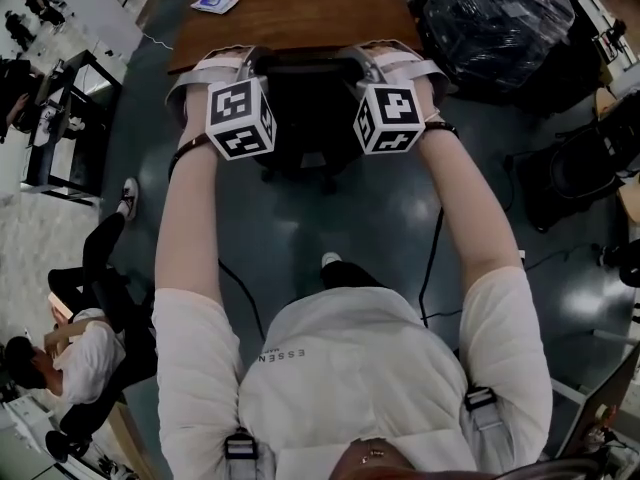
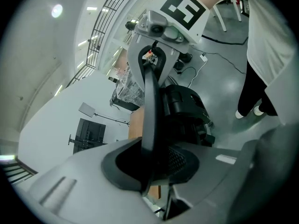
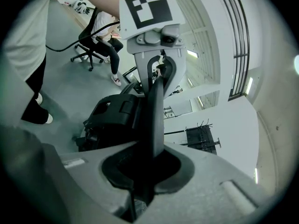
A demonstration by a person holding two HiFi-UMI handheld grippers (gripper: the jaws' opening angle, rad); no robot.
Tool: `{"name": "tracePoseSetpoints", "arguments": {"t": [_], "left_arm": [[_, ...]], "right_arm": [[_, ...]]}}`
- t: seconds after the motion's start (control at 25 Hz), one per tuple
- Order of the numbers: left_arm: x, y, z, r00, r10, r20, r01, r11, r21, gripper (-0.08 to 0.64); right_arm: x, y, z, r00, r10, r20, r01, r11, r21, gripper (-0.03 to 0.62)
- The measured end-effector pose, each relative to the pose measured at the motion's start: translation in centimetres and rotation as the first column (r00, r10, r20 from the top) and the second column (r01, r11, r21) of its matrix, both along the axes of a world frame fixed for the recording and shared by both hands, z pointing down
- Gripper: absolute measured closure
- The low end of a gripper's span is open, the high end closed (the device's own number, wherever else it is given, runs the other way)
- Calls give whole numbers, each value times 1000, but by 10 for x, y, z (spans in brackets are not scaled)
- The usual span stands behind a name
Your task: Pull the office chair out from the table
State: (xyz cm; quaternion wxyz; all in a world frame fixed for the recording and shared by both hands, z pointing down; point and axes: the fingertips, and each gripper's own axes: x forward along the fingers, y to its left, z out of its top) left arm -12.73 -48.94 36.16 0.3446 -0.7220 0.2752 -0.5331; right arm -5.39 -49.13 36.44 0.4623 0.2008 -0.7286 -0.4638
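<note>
Two grippers are holding the black office chair (image 1: 300, 118), one at each end of its top edge. The office chair is standing on the grey floor (image 1: 390, 218) right at the near side of the brown bench (image 1: 300, 8), with its back facing away from the bench.

The left gripper (image 1: 232, 73) is squeezing the thin back edge (image 2: 149, 106) nearer the left end of the bench. In the left gripper view, its jaws are pressing tight on that edge from both sides. The right gripper (image 1: 395, 68) is squeezing the same edge nearer the right end of the bench, and the right gripper view is showing its jaws clamped on it too. Each gripper is wearing a white cube with black squares.

A blue and white thing (image 1: 215, 2) is lying on the far left corner of the bench. A black bundle in shiny plastic (image 1: 495, 23) is sitting just past the right end of the bench. Well away from the bench, on the near left, a person (image 1: 85, 338) in a white top is sitting with legs stretched out.
</note>
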Motion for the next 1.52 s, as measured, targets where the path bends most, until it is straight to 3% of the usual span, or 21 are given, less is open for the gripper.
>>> {"name": "tracePoseSetpoints", "arguments": {"t": [0.32,0.72,1.04,1.08,1.12,1.16,1.28,1.36,1.44,1.52], "left_arm": [[10,64,-1,999,33,-7,-34,999,-21,454],[19,131,-7,997,77,-25,-77,997,15,451],[29,160,-5,997,47,-65,-49,999,-20,418],[31,163,-6,995,47,-83,-48,999,-20,397],[32,168,-7,994,45,-101,-47,999,-13,382],[33,174,-9,992,42,-116,-42,999,2,371],[31,196,-15,989,14,-150,-4,997,72,296],[31,213,-26,976,-10,-218,38,991,127,325],[34,235,-36,938,-28,-346,86,984,154,388],[43,259,-43,870,-35,-492,131,978,161,418]], "right_arm": [[9,64,-2,999,34,8,-34,999,2,560],[18,129,-6,997,73,16,-74,996,53,565],[26,160,-3,995,93,20,-93,996,-3,560],[26,163,-3,994,92,51,-91,996,-21,534],[27,169,-5,992,91,92,-88,995,-44,457],[28,175,-7,986,95,136,-87,994,-62,395],[41,195,-22,962,130,241,-122,991,-47,391],[47,216,-31,932,135,336,-128,991,-45,391],[52,240,-36,876,151,458,-127,988,-83,403],[60,262,-39,799,182,574,-130,983,-130,445]]}}
